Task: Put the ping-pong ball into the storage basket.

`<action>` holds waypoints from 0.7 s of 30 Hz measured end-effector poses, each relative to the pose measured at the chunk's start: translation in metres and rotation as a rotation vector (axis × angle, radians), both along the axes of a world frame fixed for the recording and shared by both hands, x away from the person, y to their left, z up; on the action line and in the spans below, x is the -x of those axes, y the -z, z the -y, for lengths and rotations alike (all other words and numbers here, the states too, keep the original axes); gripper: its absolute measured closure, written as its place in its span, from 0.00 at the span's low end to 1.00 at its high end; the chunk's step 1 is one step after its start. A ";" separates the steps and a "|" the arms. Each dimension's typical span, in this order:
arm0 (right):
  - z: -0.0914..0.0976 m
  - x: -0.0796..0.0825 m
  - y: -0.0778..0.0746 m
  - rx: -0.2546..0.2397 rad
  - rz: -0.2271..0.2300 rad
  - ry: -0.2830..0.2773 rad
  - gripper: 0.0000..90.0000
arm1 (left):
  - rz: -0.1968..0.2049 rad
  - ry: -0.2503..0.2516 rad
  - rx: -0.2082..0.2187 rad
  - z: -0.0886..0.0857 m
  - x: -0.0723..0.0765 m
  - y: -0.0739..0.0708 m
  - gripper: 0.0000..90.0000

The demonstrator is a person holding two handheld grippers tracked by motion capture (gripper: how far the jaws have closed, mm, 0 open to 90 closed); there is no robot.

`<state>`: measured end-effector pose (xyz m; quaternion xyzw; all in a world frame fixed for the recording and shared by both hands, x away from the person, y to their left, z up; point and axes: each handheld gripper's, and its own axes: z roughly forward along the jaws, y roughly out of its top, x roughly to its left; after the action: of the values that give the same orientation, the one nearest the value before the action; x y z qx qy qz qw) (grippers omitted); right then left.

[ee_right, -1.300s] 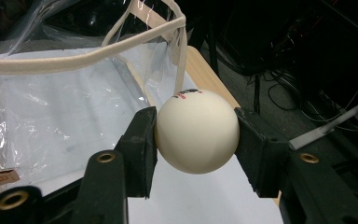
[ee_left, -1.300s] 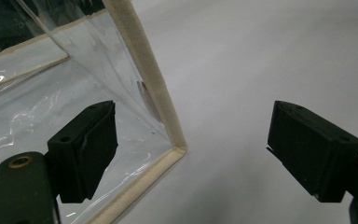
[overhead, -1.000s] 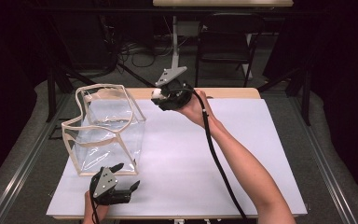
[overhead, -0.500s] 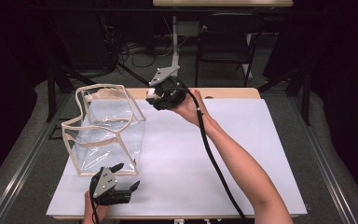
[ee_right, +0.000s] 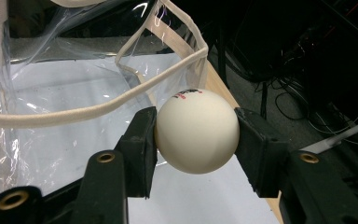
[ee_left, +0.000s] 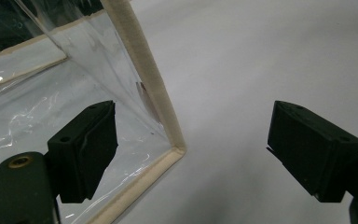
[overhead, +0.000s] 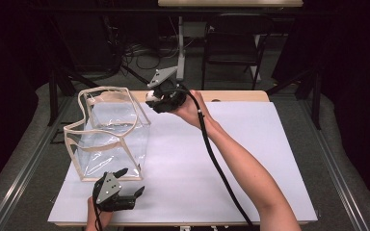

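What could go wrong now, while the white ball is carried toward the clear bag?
1. The right hand-held gripper pinches the round white ball only at its two sides, so it may slip out and roll off the table.
2. The clear bag has a soft, sagging rim; the ball could hit it and bounce outside.
3. The left hand-held gripper is open at the bag's corner, not holding it, so a knock may shift the bag.
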<state>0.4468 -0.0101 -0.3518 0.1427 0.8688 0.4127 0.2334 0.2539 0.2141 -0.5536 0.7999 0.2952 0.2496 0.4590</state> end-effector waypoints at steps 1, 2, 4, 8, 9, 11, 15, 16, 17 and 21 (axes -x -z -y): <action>-0.001 0.000 0.000 0.000 -0.002 0.000 0.57 | 0.002 0.004 -0.003 0.000 0.000 0.000 0.18; -0.002 0.000 0.000 0.002 -0.003 0.000 0.57 | 0.003 0.004 -0.002 0.000 0.000 0.000 0.18; -0.003 0.000 0.001 0.003 -0.005 -0.001 0.57 | 0.000 0.003 -0.003 0.000 0.000 0.000 0.18; -0.008 -0.001 0.003 0.009 -0.009 -0.005 0.57 | -0.001 0.002 -0.001 0.000 0.000 0.000 0.18; -0.008 -0.001 0.003 0.009 -0.007 -0.006 0.57 | -0.001 0.002 -0.002 0.000 0.000 0.000 0.18; -0.011 -0.001 0.003 0.011 -0.008 -0.006 0.57 | -0.001 0.004 -0.003 0.000 0.000 0.000 0.18; -0.014 -0.001 0.003 0.013 -0.008 -0.011 0.57 | -0.002 0.001 0.000 0.000 0.000 0.000 0.18; -0.016 -0.001 0.002 0.012 -0.009 -0.013 0.57 | -0.001 0.001 0.000 0.000 0.000 0.000 0.18; -0.017 -0.001 0.002 0.010 -0.009 -0.012 0.57 | -0.001 0.001 0.000 0.000 0.000 0.000 0.18; -0.020 0.001 -0.002 0.011 -0.004 -0.018 0.57 | -0.002 0.002 -0.001 0.000 0.000 0.000 0.18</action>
<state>0.4460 0.0100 -0.3502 0.1344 0.8728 0.4098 0.2285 0.2540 0.2144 -0.5536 0.8007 0.2945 0.2484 0.4587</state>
